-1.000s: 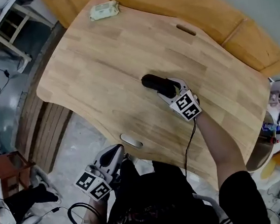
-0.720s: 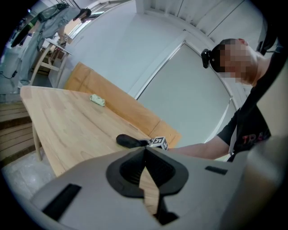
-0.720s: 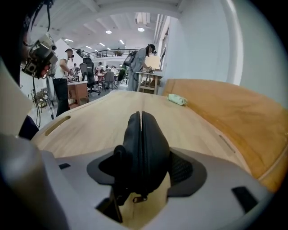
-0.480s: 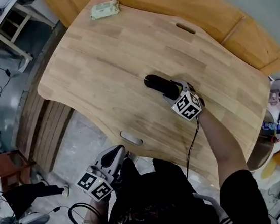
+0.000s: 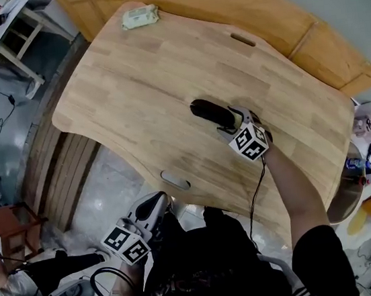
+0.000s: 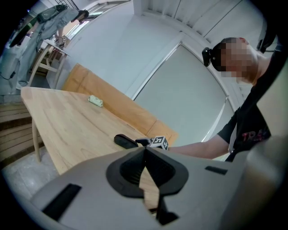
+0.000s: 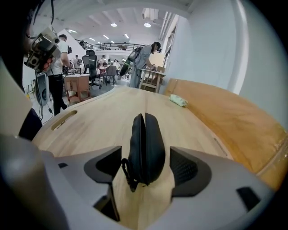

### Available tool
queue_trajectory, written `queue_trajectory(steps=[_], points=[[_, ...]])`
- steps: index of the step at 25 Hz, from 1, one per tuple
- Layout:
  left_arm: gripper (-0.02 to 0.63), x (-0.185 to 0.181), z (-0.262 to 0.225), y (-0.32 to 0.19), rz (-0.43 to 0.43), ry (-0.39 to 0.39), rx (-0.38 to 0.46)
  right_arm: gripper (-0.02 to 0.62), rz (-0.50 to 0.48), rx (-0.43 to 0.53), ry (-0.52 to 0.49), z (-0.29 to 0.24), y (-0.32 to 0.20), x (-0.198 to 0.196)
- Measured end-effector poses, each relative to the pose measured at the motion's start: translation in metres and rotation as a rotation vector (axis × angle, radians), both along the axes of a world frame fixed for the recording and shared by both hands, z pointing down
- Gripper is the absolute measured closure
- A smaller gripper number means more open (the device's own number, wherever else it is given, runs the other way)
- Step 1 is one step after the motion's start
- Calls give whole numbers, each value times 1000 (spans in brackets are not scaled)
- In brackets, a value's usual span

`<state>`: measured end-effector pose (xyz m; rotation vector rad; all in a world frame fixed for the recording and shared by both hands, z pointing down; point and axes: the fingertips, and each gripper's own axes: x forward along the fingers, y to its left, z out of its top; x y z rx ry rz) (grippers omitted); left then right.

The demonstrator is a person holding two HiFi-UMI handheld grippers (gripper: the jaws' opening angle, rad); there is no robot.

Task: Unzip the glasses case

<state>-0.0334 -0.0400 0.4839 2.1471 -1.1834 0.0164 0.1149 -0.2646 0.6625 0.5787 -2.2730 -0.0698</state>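
Right gripper [image 5: 228, 123] is held over the table [image 5: 130, 90] on a stretched arm, tilted down, jaws just spread wide; glasses case [image 7: 146, 143] is stood edgewise between them, unpinched. Left gripper [image 5: 154, 206] is held shut, low.

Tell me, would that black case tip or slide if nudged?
The case seems to stand on its narrow edge, so a sideways nudge would probably tip it. Its rounded shell looks stiff, likely holding shape when squeezed. The table looks smooth, so it may slide.
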Motion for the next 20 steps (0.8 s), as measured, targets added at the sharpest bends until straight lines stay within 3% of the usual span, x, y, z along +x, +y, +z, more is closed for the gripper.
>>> queue_trajectory(steps=[6,9,10,11,13,20], points=[[594,-6,-3,3,70,17,29,259,55,13,-26,-18,27,5],[594,-10,-8,4,138,20,47,261,157,32,-86,-36,43,11],[594,-12,-9,3,163,21,54,286,213,31,-134,-45,50,13],[594,-14,-11,3,189,23,60,353,277,24,-190,-55,58,15],[594,-18,-12,4,238,27,69,580,398,-9,-305,-72,77,17],[594,-19,-15,10,405,48,97,580,627,-125,-598,-123,161,-7]])
